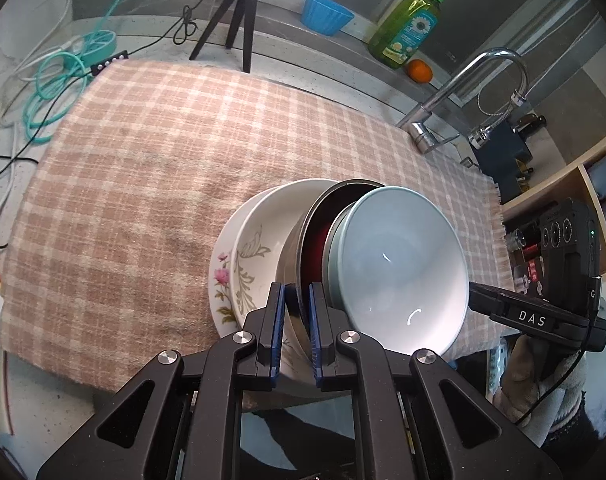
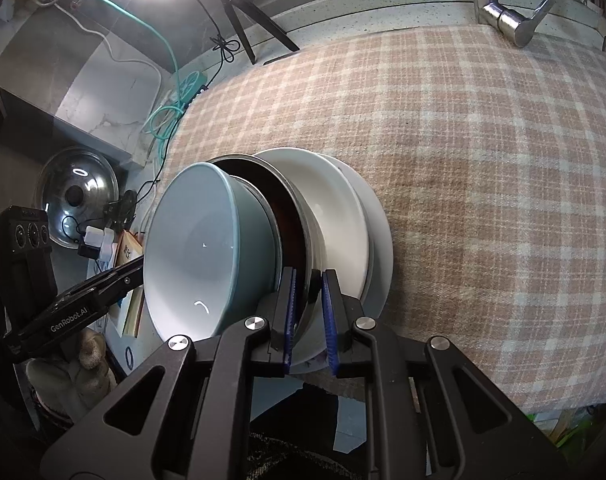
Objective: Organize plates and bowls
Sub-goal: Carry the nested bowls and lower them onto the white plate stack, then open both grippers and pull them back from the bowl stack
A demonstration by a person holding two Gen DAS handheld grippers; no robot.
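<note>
Hand-held gripper [image 1: 297, 308] pinches stack [image 1: 303, 248], tilted, openings rightward.

"DAS" – right gripper [image 1: 533, 319], "GenRobot.AI" – left gripper [image 2: 69, 322]

Speckled counter [image 1: 287, 64] — plaid cloth [image 1: 151, 184]; tripod [image 1: 239, 20]; cables [image 1: 51, 84].

Grey-blue bowl [image 1: 403, 268], floral white plate [image 1: 223, 280], pink-and-cream checked cloth [image 1: 163, 160].
</note>
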